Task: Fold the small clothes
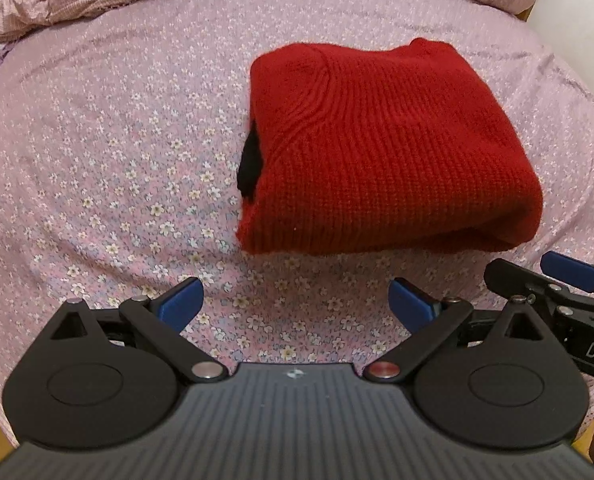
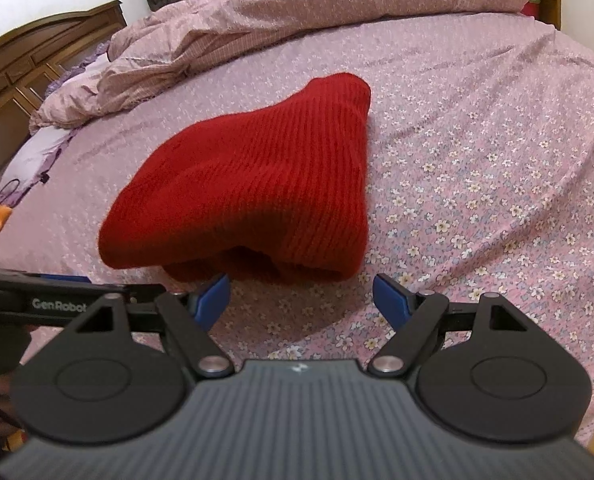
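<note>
A red knit sweater point(image 1: 381, 148) lies folded into a thick bundle on the bed point(image 1: 117, 160), on a pink floral sheet, with a black bit of cloth point(image 1: 251, 162) poking from its left edge. "GenRobot" is printed on the left hand-held gripper point(image 1: 295, 306) seen from the right wrist view. Both point down at the sheet just short of the sweater's near edge. The right hand-held gripper point(image 2: 301, 300) has its blue fingers apart, empty; the left likewise. A rumpled pink quilt point(image 2: 297, 8) lies beyond.
</note>
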A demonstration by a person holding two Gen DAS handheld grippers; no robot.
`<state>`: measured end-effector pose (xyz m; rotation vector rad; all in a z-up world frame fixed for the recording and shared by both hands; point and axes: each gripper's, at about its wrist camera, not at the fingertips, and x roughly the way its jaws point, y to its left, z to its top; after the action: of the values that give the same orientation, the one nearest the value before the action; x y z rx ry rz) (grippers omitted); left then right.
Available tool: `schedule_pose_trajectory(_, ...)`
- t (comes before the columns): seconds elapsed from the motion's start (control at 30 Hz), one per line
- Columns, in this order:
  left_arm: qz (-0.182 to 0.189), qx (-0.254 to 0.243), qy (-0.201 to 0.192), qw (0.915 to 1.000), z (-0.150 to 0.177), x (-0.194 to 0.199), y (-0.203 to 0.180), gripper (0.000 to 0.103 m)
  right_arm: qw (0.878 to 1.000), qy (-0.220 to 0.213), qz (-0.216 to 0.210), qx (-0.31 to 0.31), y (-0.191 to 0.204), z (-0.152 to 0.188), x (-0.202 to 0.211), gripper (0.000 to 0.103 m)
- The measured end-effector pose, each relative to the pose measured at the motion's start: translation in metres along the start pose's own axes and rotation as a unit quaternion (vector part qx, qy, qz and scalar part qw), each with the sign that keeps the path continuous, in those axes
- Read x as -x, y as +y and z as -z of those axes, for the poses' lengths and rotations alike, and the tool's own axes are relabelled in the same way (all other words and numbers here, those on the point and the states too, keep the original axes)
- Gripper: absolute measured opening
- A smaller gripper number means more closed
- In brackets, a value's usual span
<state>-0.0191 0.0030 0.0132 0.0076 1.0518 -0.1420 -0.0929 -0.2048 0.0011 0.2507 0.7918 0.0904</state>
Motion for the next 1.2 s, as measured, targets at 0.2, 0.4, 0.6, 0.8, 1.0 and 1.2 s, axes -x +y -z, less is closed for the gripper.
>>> schedule_pose_trajectory(0.2,-0.001,0.002,0.005,1.0000,0.0003,-0.0033,0.0012,0.101,1.000,0.009,-0.001,-0.001,0.0007,0.0006,-0.0048,0.080)
schedule_pose_trajectory(0.4,-0.001,0.000,0.007,1.0000,0.0001,-0.0048,0.0009,0.101,1.000,0.015,-0.002,-0.004,-0.0004,0.0005,-0.0069,0.080)
schedule_pose_trajectory(0.6,-0.002,-0.001,0.005,1.0000,0.0006,-0.0051,0.0007,0.101,1.000,0.016,-0.001,-0.005,-0.0010,0.0010,-0.0075,0.080)
schedule_pose_trajectory(0.8,-0.003,-0.002,0.004,1.0000,0.0011,-0.0048,0.0007,0.101,1.000,0.016,-0.001,-0.005,-0.0009,0.0008,-0.0076,0.080)
schedule_pose_trajectory(1.0,-0.003,-0.002,0.004,1.0000,0.0010,-0.0050,0.0006,0.101,1.000,0.016,-0.001,-0.005,-0.0010,0.0004,-0.0076,0.080)
schedule_pose_trajectory(1.2,-0.004,-0.003,0.004,1.0000,0.0010,-0.0052,0.0000,0.101,1.000,0.016,-0.001,-0.005,-0.0008,0.0003,-0.0075,0.080)
